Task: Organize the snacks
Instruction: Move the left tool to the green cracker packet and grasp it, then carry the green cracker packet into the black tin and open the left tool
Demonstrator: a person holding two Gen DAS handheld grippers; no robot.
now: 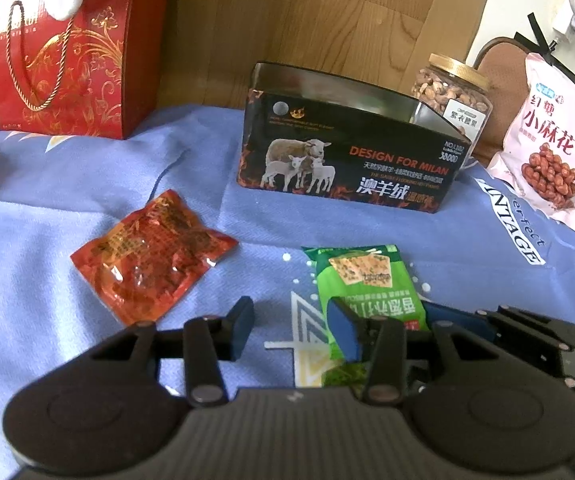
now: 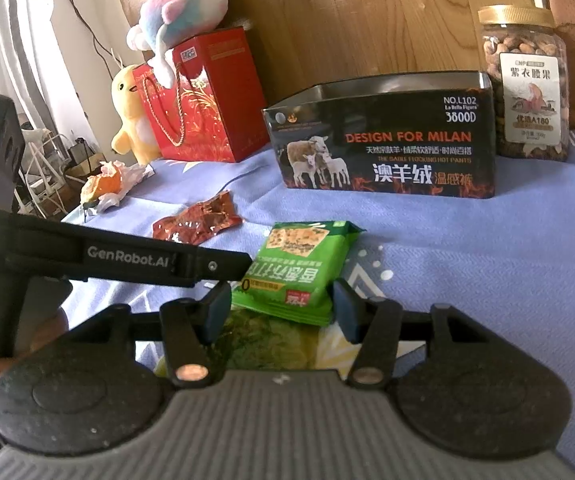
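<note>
Nearest the cameras, the right gripper (image 2: 278, 306) clamps the near end of a green cracker packet (image 2: 301, 266) lying on the blue cloth (image 2: 467, 264); the left gripper (image 1: 293, 326) hangs open and empty beside it. The slick, puffy wrapper could slip out — only its edge is held. Farther back stands an open black tin (image 2: 387, 140).

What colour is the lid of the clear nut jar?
Gold, on the clear plastic nut jar; clearest in the right wrist view.
</note>
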